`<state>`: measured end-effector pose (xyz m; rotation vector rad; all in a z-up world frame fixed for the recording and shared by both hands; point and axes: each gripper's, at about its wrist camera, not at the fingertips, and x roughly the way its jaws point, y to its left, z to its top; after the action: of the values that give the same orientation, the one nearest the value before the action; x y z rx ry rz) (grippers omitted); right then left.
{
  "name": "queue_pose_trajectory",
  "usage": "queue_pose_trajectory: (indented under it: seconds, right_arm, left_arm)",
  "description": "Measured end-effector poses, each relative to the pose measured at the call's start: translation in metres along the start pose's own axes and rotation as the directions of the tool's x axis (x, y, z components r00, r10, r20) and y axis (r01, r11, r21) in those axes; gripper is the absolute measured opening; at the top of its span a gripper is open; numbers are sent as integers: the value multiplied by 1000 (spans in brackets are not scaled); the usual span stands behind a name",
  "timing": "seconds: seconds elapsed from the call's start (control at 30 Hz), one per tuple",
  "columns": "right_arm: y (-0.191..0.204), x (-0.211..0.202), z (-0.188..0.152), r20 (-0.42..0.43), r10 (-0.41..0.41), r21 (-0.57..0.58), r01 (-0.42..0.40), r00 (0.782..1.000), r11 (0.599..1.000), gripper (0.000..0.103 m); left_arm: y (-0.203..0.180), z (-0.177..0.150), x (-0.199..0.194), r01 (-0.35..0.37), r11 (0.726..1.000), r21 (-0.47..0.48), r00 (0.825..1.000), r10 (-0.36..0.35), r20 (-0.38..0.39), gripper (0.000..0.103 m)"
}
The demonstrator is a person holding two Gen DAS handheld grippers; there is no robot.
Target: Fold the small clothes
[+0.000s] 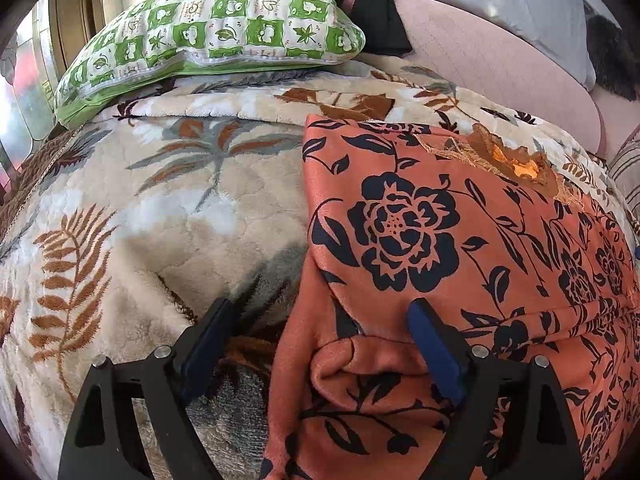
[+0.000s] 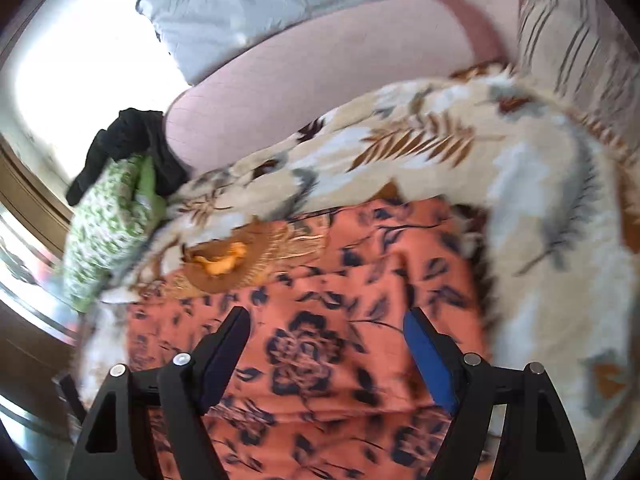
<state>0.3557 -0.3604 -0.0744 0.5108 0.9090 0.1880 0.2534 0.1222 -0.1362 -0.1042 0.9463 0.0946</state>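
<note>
So the orange floral garment (image 1: 460, 240) is lying on the bed, spread over a fuzzy cream blanket (image 1: 168, 216) with brown and grey leaf prints. It sits toward the right side of the blanket in the left wrist view, and there's a gold embroidered neckline (image 1: 516, 156) at its far end. The near left edge of the fabric is bunched up into a soft fold.

The left hand-held gripper (image 1: 320, 316) has its jaws spread wide. One finger is over the bare blanket, the other is over the garment, and that bunched edge sits between them, but nothing is pinched.

The right hand-held gripper (image 2: 326, 324) is also wide apart, hovering right over the middle of the garment (image 2: 312, 344) with a big dark flower print between its fingers. This view is blurry, so I can't tell if the fingertips actually touch the cloth.

Further back there's a green and white patterned pillow (image 1: 224, 20) at the far left, a black piece of clothing (image 1: 372, 4) just beside it, a pink cushion (image 1: 500, 56), and a light grey-blue pillow (image 2: 256, 4).
</note>
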Motion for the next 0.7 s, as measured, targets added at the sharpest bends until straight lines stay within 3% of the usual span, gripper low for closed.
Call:
queue_pose_trajectory:
  seconds: [0.1, 0.17, 0.27, 0.37, 0.4, 0.47, 0.57, 0.7]
  right_arm:
    - [-27, 43, 1, -75, -8, 129, 18, 997, 991, 82]
    - [-36, 39, -4, -18, 40, 215, -35, 999, 976, 82]
    - [-6, 21, -5, -1, 5, 111, -5, 1000, 994, 82]
    - [10, 9, -15, 18, 70, 64, -71, 997, 995, 83]
    - [8, 16, -18, 0, 57, 51, -57, 998, 997, 85]
    - [-14, 38, -22, -67, -46, 64, 51, 997, 997, 85]
    - [-13, 15, -24, -2, -13, 126, 13, 1000, 992, 85]
    - [20, -43, -36, 81, 11, 14, -12, 997, 1000, 85]
  left_arm:
    - [-1, 0, 0, 5, 1000, 0, 1000, -5, -1, 91]
    - [-1, 0, 1, 3, 1000, 2, 1000, -3, -4, 91]
    - [-2, 0, 2, -3, 1000, 7, 1000, 3, -7, 92]
    - [-2, 0, 2, -4, 1000, 8, 1000, 4, -8, 92]
    - [-2, 0, 2, -4, 1000, 8, 1000, 5, -8, 92]
    - [-2, 0, 2, -3, 1000, 10, 1000, 3, -6, 93]
    - [-1, 1, 2, 3, 1000, 3, 1000, -3, -8, 93]
    - [-1, 0, 1, 4, 1000, 4, 1000, -4, -3, 93]
